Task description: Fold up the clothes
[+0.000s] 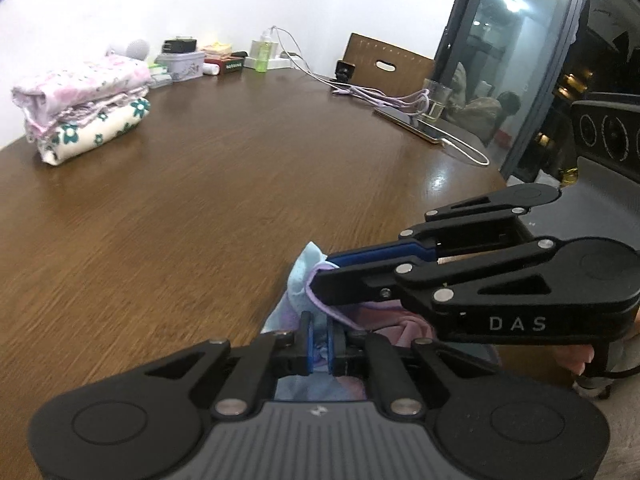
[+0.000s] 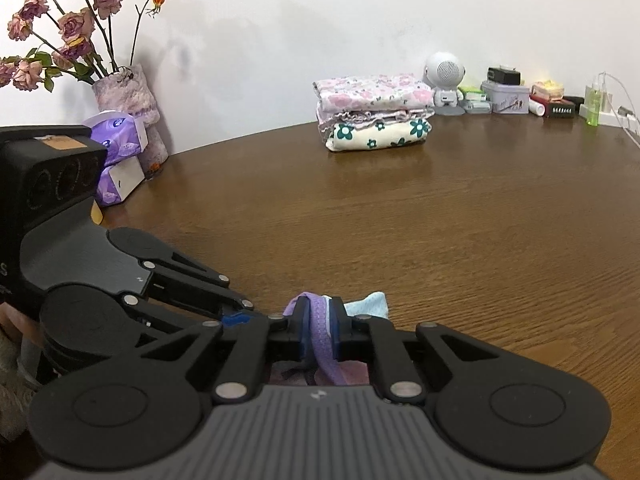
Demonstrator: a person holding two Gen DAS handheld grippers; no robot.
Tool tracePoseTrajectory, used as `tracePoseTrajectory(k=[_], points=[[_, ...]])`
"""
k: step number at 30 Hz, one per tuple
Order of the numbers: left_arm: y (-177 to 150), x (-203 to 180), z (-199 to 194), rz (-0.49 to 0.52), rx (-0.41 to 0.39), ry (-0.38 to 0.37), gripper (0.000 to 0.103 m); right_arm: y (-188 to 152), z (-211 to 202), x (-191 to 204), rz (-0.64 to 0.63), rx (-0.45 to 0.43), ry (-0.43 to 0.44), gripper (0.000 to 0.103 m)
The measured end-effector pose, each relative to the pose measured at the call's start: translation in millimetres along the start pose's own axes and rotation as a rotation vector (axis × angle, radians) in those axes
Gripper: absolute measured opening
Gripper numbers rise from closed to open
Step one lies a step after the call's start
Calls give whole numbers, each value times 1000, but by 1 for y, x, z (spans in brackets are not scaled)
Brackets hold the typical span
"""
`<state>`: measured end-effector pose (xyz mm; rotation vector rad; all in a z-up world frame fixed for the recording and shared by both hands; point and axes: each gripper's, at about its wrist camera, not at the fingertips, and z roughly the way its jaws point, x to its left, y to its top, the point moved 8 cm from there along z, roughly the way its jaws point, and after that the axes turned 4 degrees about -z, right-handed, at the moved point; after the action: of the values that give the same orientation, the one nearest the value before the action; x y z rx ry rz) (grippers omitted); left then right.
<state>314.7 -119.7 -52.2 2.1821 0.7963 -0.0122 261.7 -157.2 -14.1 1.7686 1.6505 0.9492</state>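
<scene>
Two grippers meet at our table [image 2: 460, 216]: left gripper [image 1: 319, 344] and right gripper [image 2: 323, 330] each clench the pastel garment [image 2: 366, 305]. We note dried roses in a vase [image 2: 128, 90].

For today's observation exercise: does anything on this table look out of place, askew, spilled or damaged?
Nothing is spilled or broken. The folded stack is slightly uneven, its frilly middle layer sticking out. The flowers in the vase look dried and drooping. Both the left gripper and right gripper pinch a small pastel garment.
</scene>
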Motion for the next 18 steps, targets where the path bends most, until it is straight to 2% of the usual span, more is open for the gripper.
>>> tracePoseTrajectory(k=[6,11,13,15,18], points=[[-2,1,-4,6,-16,11,6,2,3,3,-8,-9,9,10],[-4,-1,-7,-79,-3,-149,8,2,2,4,-13,-14,12,10],[-3,5,-9,-97,-9,-121,11,3,2,4,-10,-16,9,10],[-3,9,-13,-76,-22,-58,12,3,2,3,-12,-15,3,10],[-4,11,-19,-44,-26,-12,12,1,3,3,-13,-10,3,10]])
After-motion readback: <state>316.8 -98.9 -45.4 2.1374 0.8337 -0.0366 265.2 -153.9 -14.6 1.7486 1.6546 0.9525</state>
